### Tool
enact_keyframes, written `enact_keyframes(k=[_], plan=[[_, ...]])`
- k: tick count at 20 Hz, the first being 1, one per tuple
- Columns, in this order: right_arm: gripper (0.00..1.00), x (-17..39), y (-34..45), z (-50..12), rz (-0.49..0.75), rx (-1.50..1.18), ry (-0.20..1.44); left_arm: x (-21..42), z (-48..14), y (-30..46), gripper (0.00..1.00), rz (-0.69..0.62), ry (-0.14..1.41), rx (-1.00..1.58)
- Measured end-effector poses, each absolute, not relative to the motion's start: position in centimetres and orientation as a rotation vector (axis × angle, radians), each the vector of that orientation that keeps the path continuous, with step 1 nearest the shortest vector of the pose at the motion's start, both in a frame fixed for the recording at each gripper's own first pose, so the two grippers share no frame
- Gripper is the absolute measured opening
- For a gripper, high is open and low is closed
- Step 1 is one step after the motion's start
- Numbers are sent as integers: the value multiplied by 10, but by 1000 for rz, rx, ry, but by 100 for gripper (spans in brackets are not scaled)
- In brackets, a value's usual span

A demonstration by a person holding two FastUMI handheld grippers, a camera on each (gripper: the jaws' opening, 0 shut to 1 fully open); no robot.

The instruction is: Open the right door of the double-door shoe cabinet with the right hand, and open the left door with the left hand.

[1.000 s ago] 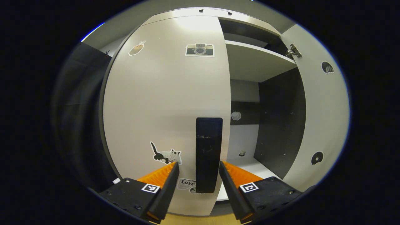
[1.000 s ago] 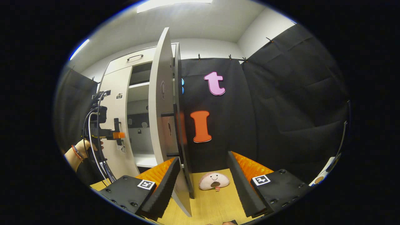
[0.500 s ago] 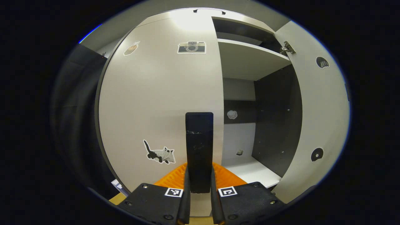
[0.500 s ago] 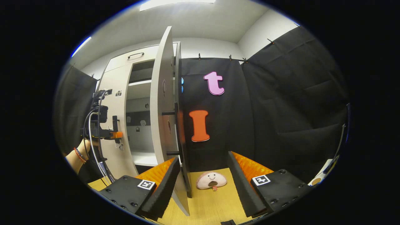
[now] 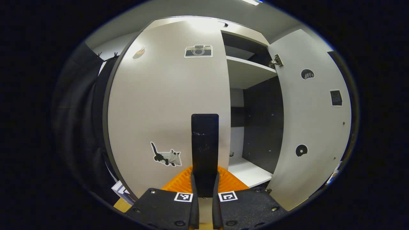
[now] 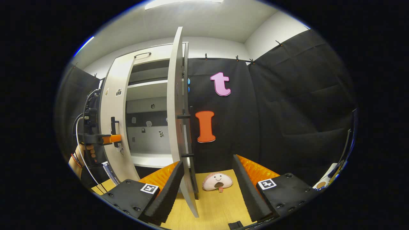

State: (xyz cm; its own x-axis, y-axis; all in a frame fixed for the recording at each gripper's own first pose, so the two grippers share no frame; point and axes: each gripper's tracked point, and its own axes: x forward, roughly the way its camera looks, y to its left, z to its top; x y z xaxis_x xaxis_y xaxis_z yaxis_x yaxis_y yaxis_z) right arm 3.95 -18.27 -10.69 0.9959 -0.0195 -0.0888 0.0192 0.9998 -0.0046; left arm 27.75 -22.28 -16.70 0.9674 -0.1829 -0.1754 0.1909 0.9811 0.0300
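Your left gripper (image 5: 204, 198) is clenched on the left door's (image 5: 166, 102) stiff black bar handle (image 5: 204, 143), the place to hold this rigid hinged panel, while your right gripper (image 6: 207, 188) stands released beside the swung-out right door (image 6: 175, 105).

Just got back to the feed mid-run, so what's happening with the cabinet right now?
A person is working a shoe cabinet with a gripper in each hand. The right door already stands wide open, showing the shelves. The left gripper has its jaws shut on the dark handle of the left door, which looks partly swung out in the right gripper view. The right gripper hangs open beside the right door's edge, gripping nothing.
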Motion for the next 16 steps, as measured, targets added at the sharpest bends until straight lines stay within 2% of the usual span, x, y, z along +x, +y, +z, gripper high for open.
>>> enact_keyframes(k=[5,6,16], plan=[[97,25,-173,-99,-28,18,79,272,-168,-220,14,-229,182,56],[97,24,-172,-100,-35,19,81,271,-167,-218,12,-234,181,59],[97,16,-137,-99,-7,23,101,260,-163,-207,14,-281,173,89]])
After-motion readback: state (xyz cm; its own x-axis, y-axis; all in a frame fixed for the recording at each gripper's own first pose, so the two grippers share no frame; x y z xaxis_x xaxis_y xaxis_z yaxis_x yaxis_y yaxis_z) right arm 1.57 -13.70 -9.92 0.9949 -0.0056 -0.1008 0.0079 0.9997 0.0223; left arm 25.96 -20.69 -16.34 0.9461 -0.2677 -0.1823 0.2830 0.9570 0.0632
